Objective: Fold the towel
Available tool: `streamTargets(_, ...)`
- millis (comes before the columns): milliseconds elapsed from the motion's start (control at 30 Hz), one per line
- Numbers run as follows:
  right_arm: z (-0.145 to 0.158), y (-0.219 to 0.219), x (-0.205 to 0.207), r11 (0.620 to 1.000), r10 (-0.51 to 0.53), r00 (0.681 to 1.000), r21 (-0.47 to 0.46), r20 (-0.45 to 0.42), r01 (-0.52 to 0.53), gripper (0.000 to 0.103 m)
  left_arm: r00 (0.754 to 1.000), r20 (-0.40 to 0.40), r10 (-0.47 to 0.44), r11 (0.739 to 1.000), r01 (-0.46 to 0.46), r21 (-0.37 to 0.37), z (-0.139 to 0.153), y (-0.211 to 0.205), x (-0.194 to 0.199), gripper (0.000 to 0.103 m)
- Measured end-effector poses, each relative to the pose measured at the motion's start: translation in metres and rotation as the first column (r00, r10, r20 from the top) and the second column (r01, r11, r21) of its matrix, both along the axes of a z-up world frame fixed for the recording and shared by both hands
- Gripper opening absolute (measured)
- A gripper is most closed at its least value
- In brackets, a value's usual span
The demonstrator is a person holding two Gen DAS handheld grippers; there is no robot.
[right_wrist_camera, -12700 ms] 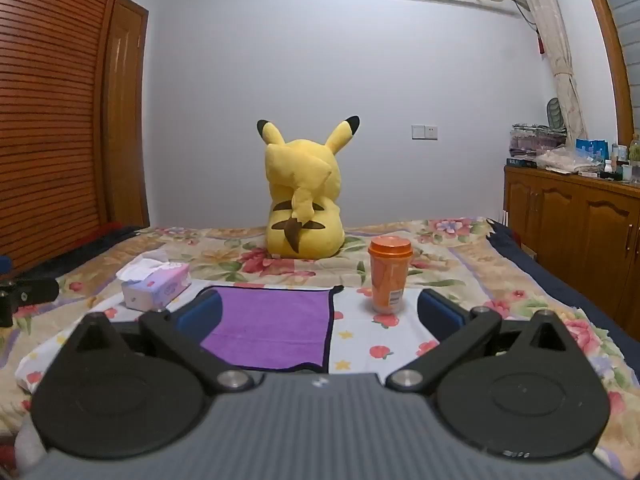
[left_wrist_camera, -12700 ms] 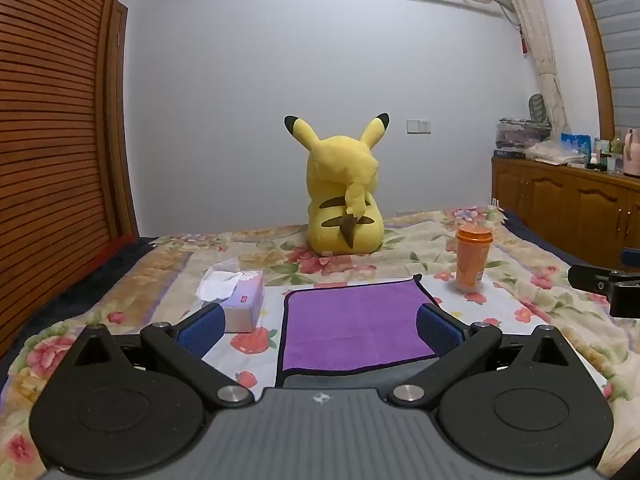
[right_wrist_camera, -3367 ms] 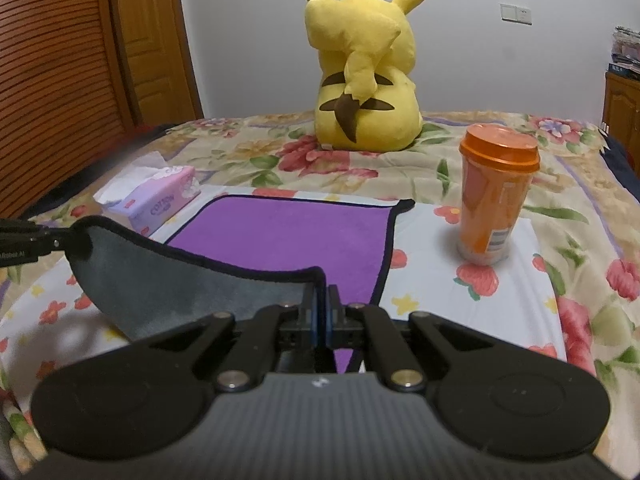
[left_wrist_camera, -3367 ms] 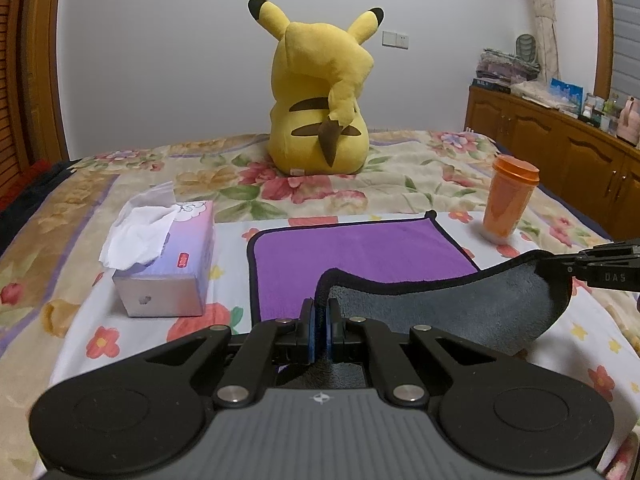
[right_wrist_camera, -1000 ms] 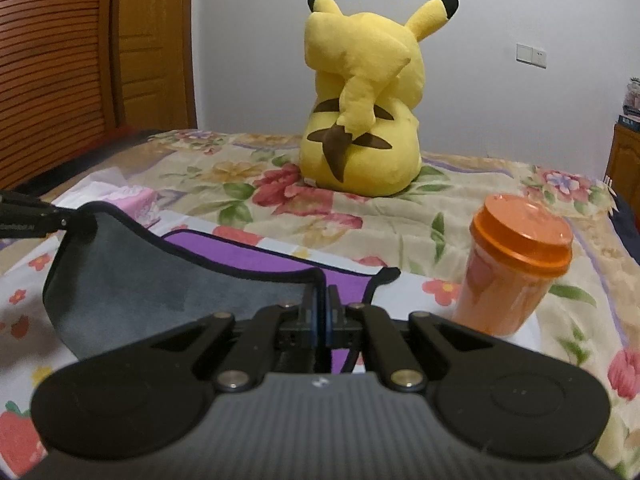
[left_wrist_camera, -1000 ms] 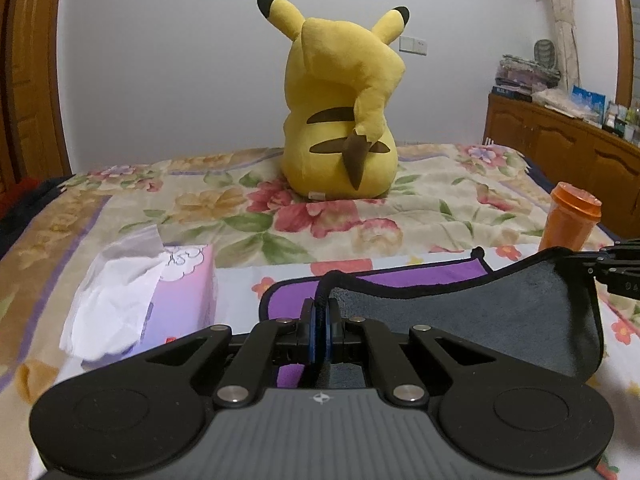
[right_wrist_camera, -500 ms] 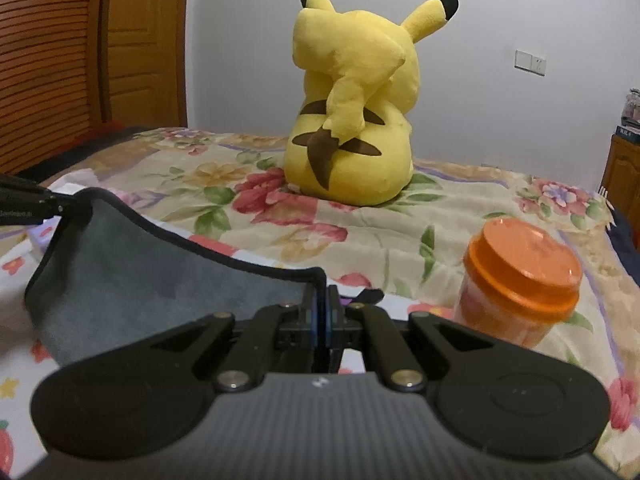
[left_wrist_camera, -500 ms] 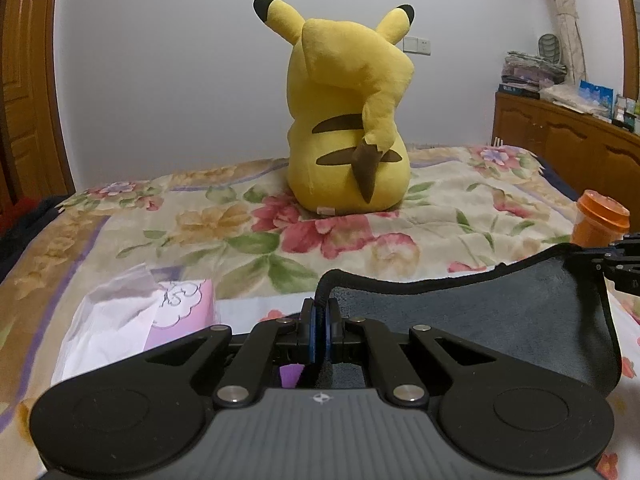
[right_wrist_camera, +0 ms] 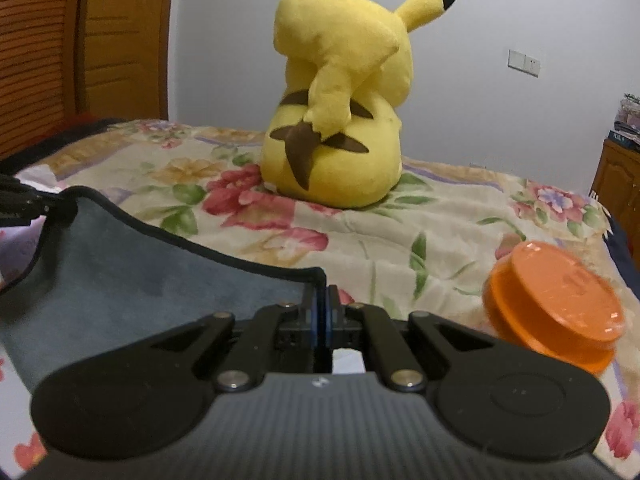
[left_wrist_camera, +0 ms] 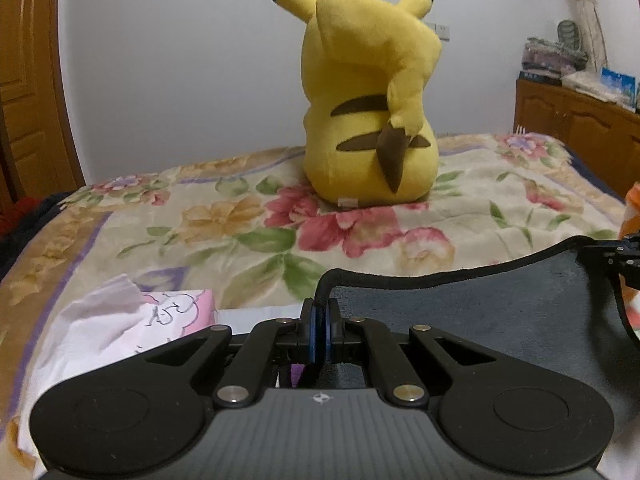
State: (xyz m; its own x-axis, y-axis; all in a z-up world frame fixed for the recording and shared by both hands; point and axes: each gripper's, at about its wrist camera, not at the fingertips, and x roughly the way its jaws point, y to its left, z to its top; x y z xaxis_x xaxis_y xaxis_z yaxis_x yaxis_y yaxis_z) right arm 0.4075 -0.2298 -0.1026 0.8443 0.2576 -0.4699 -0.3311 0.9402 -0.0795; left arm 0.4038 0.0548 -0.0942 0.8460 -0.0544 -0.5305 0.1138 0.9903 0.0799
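Now the left gripper [left_wrist_camera: 319, 330] is pinched tight on one corner of the towel [left_wrist_camera: 480, 312]. The right gripper [right_wrist_camera: 322, 320] is pinched tight on the other corner. The black edge of the towel hangs like a rope from one set of jaws to the other, with its grey side showing.

A second ago you could see a strip of the purple side lying past the lifted edge. Half a second ago that strip was nearly gone. Now the grey flap covers it, and only a tiny bit of purple peeks out under the left jaws. Both grippers have gone forward, toward the yellow plush toy [left_wrist_camera: 368, 104], which looks bigger now. The orange cup [right_wrist_camera: 554, 312] is very close on the right, and the tissue box [left_wrist_camera: 120, 316] is close on the left.

So I think the near half of the towel has been carried over the far half. The first fold looks almost done. The two corners are held up in the jaws, and the flap droops down and back from them toward the flowery bedspread [left_wrist_camera: 240, 232]. The next thing is probably to lower the corners onto the far edge and let go. The far edge is hidden under the flap, so I cannot tell if the corners line up.
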Motion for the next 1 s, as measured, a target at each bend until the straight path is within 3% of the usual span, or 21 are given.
streamTargets(433,-0.029,0.006,0.016,0.999,-0.04,0.997,0.003,-0.064,0.04,0.005,0.998,-0.053,0.02,1.0,-0.02,0.011,-0.03,0.0,0.016,0.009)
streamTargets(500,-0.031,0.003,0.016,0.998,-0.056,0.995,0.018,-0.082,0.058,0.014,0.998,-0.057,0.019,1.0,-0.019,0.007,-0.031,-0.001,0.016,0.009)
streamTargets(533,-0.032,0.002,0.016,0.998,-0.062,0.994,0.024,-0.091,0.064,0.017,0.998,-0.057,0.018,1.0,-0.018,0.006,-0.032,-0.001,0.016,0.011)
streamTargets(600,-0.032,0.002,0.014,0.997,-0.064,0.993,0.031,-0.097,0.067,0.048,0.998,-0.059,0.017,1.0,-0.017,-0.001,-0.032,-0.001,0.016,0.021)
streamTargets(633,-0.032,0.001,0.013,0.997,-0.065,0.993,0.035,-0.094,0.069,0.053,0.998,-0.058,0.017,1.0,-0.017,-0.003,-0.031,-0.001,0.015,0.03)
streamTargets(767,-0.029,0.001,0.006,0.997,-0.059,0.994,0.05,-0.09,0.064,0.054,0.999,-0.041,0.005,1.0,-0.005,-0.002,-0.029,-0.002,0.006,0.057)
streamTargets(1000,-0.025,0.0,-0.018,0.995,-0.046,0.994,0.085,-0.104,0.055,0.054,0.999,-0.047,-0.008,1.0,0.008,0.0,-0.021,-0.002,-0.015,0.06)
